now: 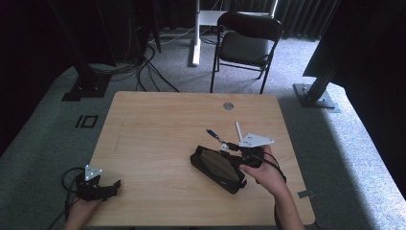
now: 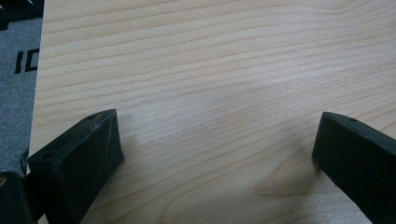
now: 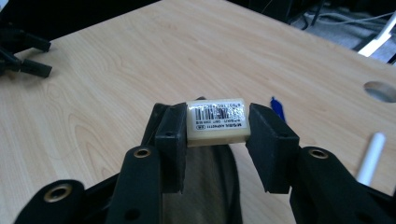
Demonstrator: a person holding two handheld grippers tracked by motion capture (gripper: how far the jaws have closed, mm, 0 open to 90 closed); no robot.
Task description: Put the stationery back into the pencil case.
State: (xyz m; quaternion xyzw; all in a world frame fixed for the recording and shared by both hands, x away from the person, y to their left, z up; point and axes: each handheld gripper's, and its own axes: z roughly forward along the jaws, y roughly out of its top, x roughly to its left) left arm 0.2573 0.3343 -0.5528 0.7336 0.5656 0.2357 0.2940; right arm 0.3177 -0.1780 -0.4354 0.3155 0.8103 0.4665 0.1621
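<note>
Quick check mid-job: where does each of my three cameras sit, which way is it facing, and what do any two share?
High view: above the near edge, facing forward and down on the light wooden table; both hands, left gripper, right gripper.
Left gripper view: on the left gripper, facing bare tabletop between wide-apart jaws.
Right gripper view: on the right gripper, clamping a white barcode-labelled eraser over the black open pencil case.
Shared: high and right gripper views show the white stick.

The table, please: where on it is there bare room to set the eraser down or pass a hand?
The table is bare across its left and middle, between the left gripper and the black pouch, and along the far edge by the round hole. It is crowded at the right, where the right gripper, eraser, blue pen and white stick cluster.
</note>
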